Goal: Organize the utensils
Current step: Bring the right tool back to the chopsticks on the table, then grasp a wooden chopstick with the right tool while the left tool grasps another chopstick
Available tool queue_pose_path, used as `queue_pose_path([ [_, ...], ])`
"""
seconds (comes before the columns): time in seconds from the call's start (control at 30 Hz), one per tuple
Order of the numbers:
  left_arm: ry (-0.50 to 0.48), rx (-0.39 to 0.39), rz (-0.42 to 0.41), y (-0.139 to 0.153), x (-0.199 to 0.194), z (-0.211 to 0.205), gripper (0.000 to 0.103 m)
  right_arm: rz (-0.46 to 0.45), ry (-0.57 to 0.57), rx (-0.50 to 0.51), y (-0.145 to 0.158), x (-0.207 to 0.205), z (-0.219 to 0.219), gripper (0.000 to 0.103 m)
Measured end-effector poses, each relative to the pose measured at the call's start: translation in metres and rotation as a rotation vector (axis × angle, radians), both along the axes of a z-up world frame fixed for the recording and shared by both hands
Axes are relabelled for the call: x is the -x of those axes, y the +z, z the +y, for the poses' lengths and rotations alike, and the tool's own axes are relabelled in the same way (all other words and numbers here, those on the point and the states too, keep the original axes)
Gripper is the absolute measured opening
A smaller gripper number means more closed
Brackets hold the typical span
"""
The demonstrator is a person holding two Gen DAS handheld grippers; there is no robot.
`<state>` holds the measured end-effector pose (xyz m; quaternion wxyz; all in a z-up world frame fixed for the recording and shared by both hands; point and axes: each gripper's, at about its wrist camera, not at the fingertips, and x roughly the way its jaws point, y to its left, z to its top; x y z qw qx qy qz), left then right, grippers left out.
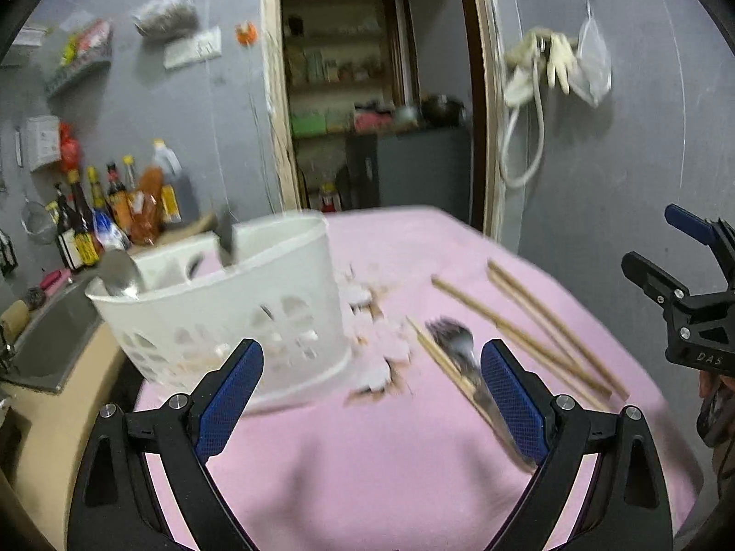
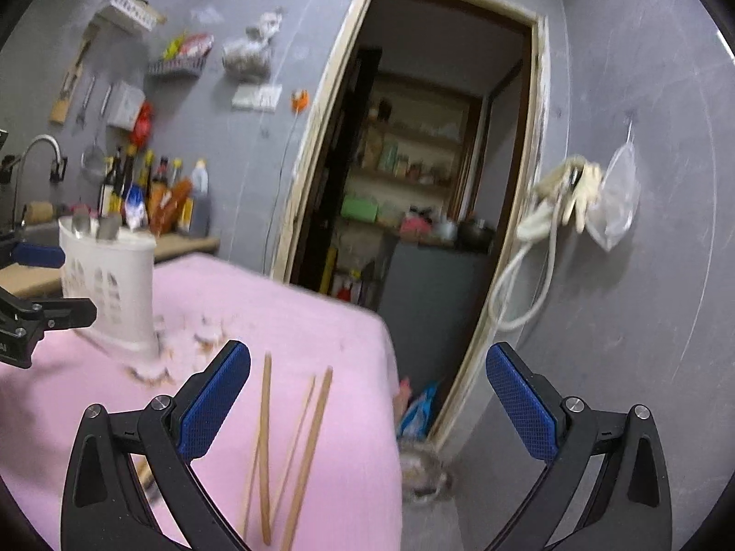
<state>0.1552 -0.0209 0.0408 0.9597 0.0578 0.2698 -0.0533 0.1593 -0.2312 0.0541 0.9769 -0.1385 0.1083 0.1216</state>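
A pink cloth (image 1: 367,459) covers the table under both grippers, with a patch of pale embroidered trim (image 1: 376,344) on it ahead of the left jaws. Beyond the table, a grey wall carries a dark open doorway (image 2: 427,174) with shelves inside, and a row of dark sauce bottles (image 1: 105,216) stands on a counter far left of the left jaws, beside a steel sink (image 1: 50,340).

The left gripper (image 1: 367,395) has its blue-padded jaws spread wide and released, nothing between the pads. A white perforated plastic utensil basket (image 1: 257,303) stands upright just ahead of its left jaw, partly behind that pad, with a metal spoon (image 1: 120,275) and another dark-handled utensil (image 1: 226,234) sticking up from it. A metal fork (image 1: 459,349) lies on the cloth just ahead of the right jaw, its handle running under that pad, with a wooden chopstick (image 1: 441,358) alongside it. More loose wooden chopsticks (image 1: 542,326) lie further right of that jaw, crossing one another.

The right gripper (image 2: 367,399) is also wide open and empty. Those long, thin, tan chopsticks (image 2: 294,445) lie between its jaws, nearer the left pad, fanned in a narrow V on the cloth. The basket sits well ahead and left of the left jaw, with the other gripper's black frame in front of it.
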Motion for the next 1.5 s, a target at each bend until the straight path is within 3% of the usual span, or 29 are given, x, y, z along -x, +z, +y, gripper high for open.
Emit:
queue_pose_path([
  [0.1, -0.021, 0.024, 0.085, -0.014, -0.012, -0.004, 0.093, 0.096, 0.015, 0.019, -0.012, -0.014, -0.001, 0.1],
  [0.2, -0.045, 0.049, 0.151, -0.023, -0.024, -0.007, 0.09, 0.182, 0.034, 0.059, -0.023, -0.027, 0.003, 0.089],
  [0.37, -0.105, 0.081, 0.254, -0.033, -0.044, -0.014, 0.066, 0.309, 0.069, 0.076, -0.037, -0.05, 0.002, 0.059],
  [0.5, -0.149, 0.106, 0.327, -0.039, -0.059, -0.021, 0.049, 0.401, 0.114, 0.043, -0.045, -0.068, 0.0, 0.05],
  [0.57, -0.157, 0.122, 0.359, -0.043, -0.068, -0.023, 0.035, 0.433, 0.128, 0.039, -0.048, -0.075, 0.001, 0.044],
  [0.73, -0.168, 0.154, 0.42, -0.049, -0.089, -0.025, 0.022, 0.496, 0.146, 0.039, -0.057, -0.092, 0.007, 0.033],
  [1.1, -0.125, 0.261, 0.469, -0.058, -0.1, -0.008, 0.02, 0.515, 0.151, 0.048, -0.061, -0.108, 0.011, 0.027],
  [1.5, -0.108, 0.292, 0.467, -0.062, -0.108, -0.011, 0.017, 0.513, 0.153, 0.047, -0.061, -0.108, 0.011, 0.028],
])
